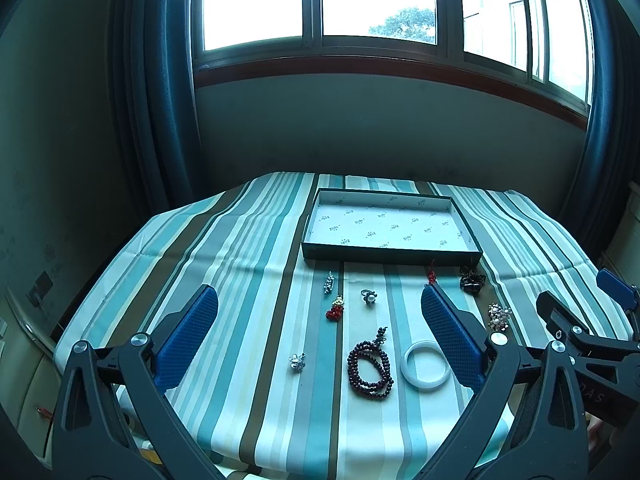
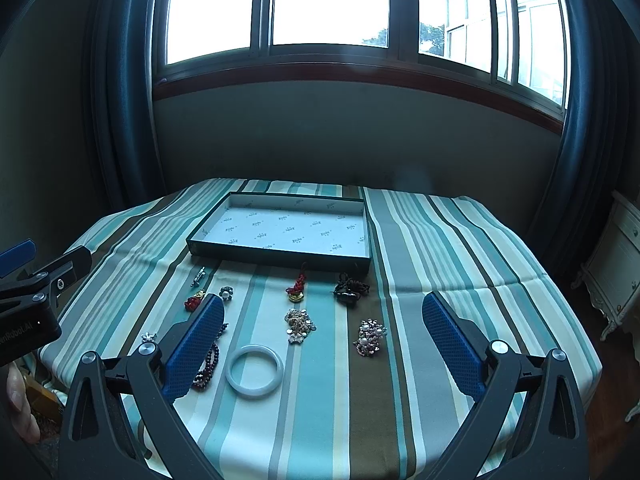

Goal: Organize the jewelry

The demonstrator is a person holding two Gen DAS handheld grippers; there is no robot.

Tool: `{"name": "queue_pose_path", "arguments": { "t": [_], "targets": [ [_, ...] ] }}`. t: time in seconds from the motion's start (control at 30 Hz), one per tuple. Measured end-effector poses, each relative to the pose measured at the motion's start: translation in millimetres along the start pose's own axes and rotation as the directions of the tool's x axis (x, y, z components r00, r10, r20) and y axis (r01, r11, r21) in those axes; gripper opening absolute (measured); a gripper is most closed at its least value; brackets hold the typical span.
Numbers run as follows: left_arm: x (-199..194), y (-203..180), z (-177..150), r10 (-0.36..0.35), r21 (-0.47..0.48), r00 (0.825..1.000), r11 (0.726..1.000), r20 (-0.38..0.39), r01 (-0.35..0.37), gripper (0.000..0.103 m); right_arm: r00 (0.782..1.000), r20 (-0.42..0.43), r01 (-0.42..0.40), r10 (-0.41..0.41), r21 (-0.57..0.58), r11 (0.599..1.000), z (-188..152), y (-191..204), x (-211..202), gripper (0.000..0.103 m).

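Observation:
A shallow dark tray (image 1: 390, 255) (image 2: 276, 255) with a white printed lining stands empty at the back of the striped table. Jewelry lies in front of it: a white bangle (image 1: 426, 365) (image 2: 254, 372), dark red beads (image 1: 370, 369) (image 2: 208, 366), a pearl ring (image 1: 369, 297) (image 2: 226, 293), a red charm (image 1: 336, 309) (image 2: 195, 301), a silver clip (image 1: 329, 282), a pearl brooch (image 2: 371, 338), a gold cluster (image 2: 299, 325). My left gripper (image 1: 319, 300) and right gripper (image 2: 323, 308) are open and empty above the table's front.
A striped cloth (image 2: 420, 320) covers the table. A window and blue curtains (image 1: 168, 80) stand behind it. A white cabinet (image 2: 616, 264) is at the right. The right gripper (image 1: 592, 328) shows at the left wrist view's right edge.

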State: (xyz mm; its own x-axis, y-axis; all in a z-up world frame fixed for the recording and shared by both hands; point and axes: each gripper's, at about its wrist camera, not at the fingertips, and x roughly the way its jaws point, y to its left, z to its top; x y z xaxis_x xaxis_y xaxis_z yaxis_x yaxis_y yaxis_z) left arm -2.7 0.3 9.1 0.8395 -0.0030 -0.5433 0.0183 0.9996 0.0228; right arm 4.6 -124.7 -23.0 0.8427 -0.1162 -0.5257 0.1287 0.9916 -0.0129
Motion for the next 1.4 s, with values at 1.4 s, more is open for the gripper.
{"name": "queue_pose_path", "arguments": {
  "t": [1.4],
  "targets": [
    [81.3, 27.0, -31.5, 0.021, -0.020, 0.976, 0.999, -0.218, -0.026, 0.101, 0.985, -0.171, -0.020, 0.027, 0.040, 0.999, -21.6, -20.4, 78.3, 0.099]
  ]
}}
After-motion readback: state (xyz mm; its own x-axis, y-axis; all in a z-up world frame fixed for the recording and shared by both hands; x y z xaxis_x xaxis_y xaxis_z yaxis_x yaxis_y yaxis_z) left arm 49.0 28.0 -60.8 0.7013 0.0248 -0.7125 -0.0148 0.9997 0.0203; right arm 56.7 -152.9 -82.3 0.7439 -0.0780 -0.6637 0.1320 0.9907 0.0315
